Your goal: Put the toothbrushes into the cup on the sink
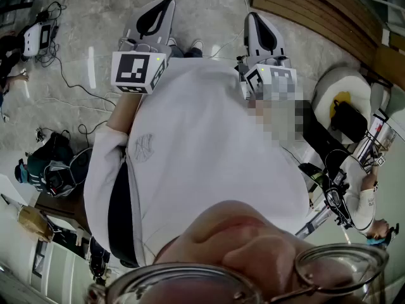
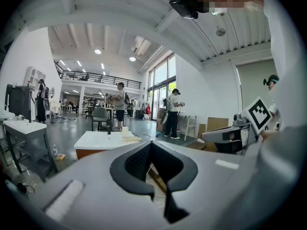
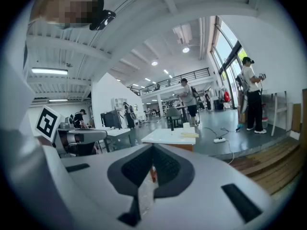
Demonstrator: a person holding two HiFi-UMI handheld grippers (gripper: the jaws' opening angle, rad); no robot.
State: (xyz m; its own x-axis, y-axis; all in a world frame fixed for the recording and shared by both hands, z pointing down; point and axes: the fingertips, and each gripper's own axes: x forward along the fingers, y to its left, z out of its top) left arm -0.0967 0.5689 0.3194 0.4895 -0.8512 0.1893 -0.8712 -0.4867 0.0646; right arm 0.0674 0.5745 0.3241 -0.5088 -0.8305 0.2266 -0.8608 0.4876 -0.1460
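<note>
Grippers both idle, held out level-ish in front of the body over the floor (image 1: pixel 76 106), as the head view has it. Neither is at the work yet.

Left gripper (image 2: pixel 150 144): jaws closed tip to tip, nothing between them. Through the slit below the pads we see only floor and a cable.

Right gripper (image 3: pixel 152 150): jaws fully closed as well, nothing held.

Sink (image 3: pixel 165 137): a white top on a brown base, far ahead across the hall, well apart from both grippers. It is not in the head view. On its right end stands the cup (image 3: pixel 186 125), small and pale, upright. Just near of the cup lie the toothbrushes (image 3: pixel 190 135), or so we judge the pale flat pieces there; they are too small to be certain. Their long axis seems to run left to right across the view, lying flat on the top.

Bearing: in the right gripper view the sink sits just right of the jaw line; in the left gripper view the sink (image 2: pixel 103 141) and cup (image 2: pixel 125 130) sit clearly left of it. We judge the right gripper better lined up, though we cannot tell which is nearer.

Judgement: task not begun. The next move calls for walking up to the sink, then opening the jaws across the brush handles.
</note>
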